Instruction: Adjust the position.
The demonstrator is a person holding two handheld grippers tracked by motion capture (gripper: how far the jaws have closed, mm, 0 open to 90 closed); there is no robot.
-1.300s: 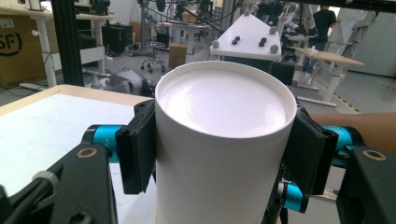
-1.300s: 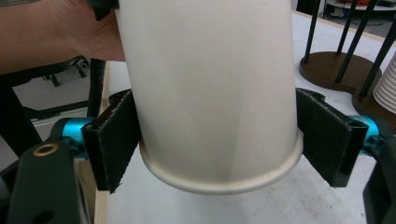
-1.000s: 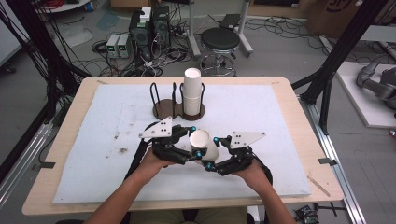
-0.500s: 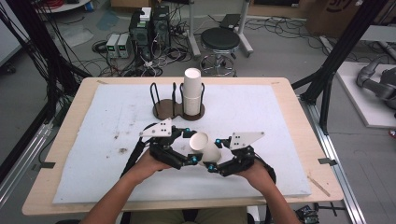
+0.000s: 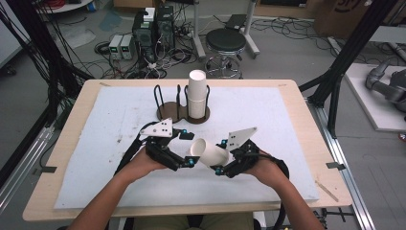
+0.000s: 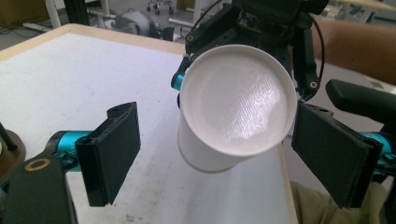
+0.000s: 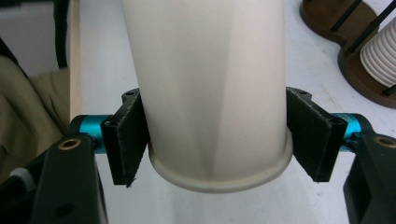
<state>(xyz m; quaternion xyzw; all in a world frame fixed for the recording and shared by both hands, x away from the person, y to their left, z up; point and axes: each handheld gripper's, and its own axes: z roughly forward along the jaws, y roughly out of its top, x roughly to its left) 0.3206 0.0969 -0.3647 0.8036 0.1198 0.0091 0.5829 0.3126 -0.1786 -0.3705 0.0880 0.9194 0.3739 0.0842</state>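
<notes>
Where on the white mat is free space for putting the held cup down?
Free: the mat right of the cup stack, and the left part beyond the left gripper. Crowded: the middle, around the wooden holder and right gripper holding the cup.

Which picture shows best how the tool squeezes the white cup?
The right gripper view: both pads press the white cup just above its rim. The high view shows the cup small, between both tools. The left gripper view shows its closed bottom.
</notes>
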